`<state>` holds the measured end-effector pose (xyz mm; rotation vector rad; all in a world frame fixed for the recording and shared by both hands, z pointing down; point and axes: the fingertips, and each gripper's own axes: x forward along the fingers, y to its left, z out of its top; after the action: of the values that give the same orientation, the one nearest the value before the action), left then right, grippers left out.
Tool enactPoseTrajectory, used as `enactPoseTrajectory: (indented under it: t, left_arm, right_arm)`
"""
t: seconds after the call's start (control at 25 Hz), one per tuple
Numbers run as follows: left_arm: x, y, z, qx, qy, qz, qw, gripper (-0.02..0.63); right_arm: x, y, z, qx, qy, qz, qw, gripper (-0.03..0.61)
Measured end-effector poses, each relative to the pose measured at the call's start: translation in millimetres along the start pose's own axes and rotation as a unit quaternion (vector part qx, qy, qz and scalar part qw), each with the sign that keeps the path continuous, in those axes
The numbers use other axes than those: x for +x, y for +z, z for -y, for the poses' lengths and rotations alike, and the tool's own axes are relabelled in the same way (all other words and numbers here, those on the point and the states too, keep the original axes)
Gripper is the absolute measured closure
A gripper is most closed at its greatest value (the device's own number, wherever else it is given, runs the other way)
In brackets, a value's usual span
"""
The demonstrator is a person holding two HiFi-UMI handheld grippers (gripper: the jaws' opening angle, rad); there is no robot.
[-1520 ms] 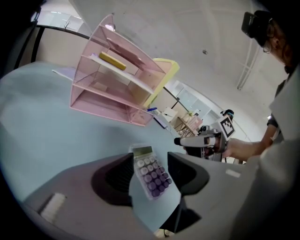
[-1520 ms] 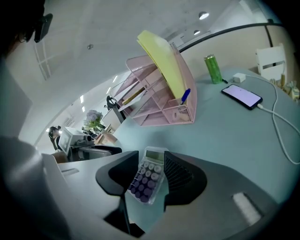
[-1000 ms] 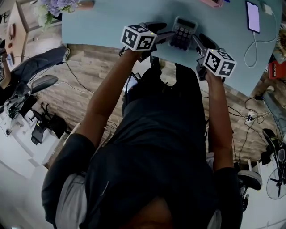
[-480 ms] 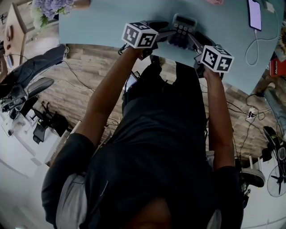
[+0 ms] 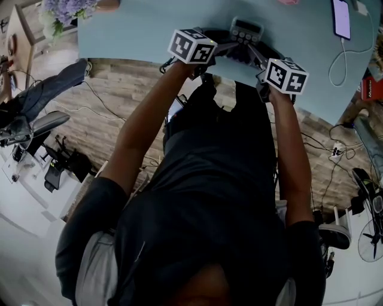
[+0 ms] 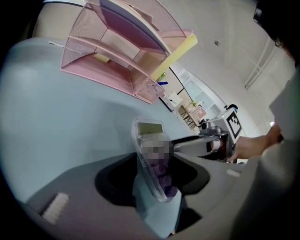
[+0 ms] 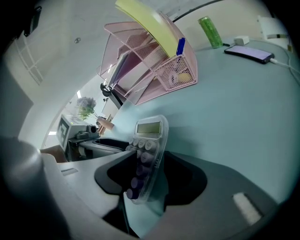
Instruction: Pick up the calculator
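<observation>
The calculator (image 5: 244,36), clear-cased with purple keys and a small display, is gripped from both sides near the front edge of the pale blue table (image 5: 137,30). My left gripper (image 5: 229,48) is shut on one long edge and my right gripper (image 5: 255,54) on the other. In the left gripper view the calculator (image 6: 151,157) stands on edge between the jaws of the left gripper (image 6: 157,183), with the right gripper (image 6: 208,143) behind it. In the right gripper view the calculator (image 7: 149,150) is tilted in the right gripper (image 7: 143,183), display end up.
A pink mesh desk organizer (image 7: 154,61) with a yellow folder stands further back on the table. A phone (image 5: 339,21) on a white cable lies at the far right, near a green bottle (image 7: 209,32). Purple flowers (image 5: 69,11) sit at the table's left corner. Chairs and cables crowd the floor.
Both grippers have moved a little further over the table with the calculator held between them; it now sits higher in the head view.
</observation>
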<state>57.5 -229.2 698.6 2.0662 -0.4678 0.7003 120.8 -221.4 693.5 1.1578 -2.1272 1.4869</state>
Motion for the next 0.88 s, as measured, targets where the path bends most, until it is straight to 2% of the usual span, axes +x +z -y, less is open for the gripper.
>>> enactPoseTrajectory:
  t: [0.12, 0.32, 0.52, 0.88]
  left_arm:
    - [2, -1, 2, 0.012, 0.021, -0.002, 0.9997, 0.363]
    - [-4, -1, 4, 0.019, 0.033, 0.002, 0.9993, 0.386]
    - [-15, 7, 11, 0.033, 0.036, 0.015, 0.9987, 0.410]
    - [-36, 29, 37, 0.073, 0.033, 0.045, 0.9957, 0.410]
  right_arm:
    - [-1, -1, 0, 0.001, -0.008, 0.001, 1.000, 0.407]
    - [-5, 0, -4, -0.010, -0.017, 0.008, 1.000, 0.407]
    - [-11, 2, -12, -0.018, -0.020, 0.013, 1.000, 0.407]
    - [-29, 11, -27, -0.032, -0.032, 0.035, 0.998, 0.408]
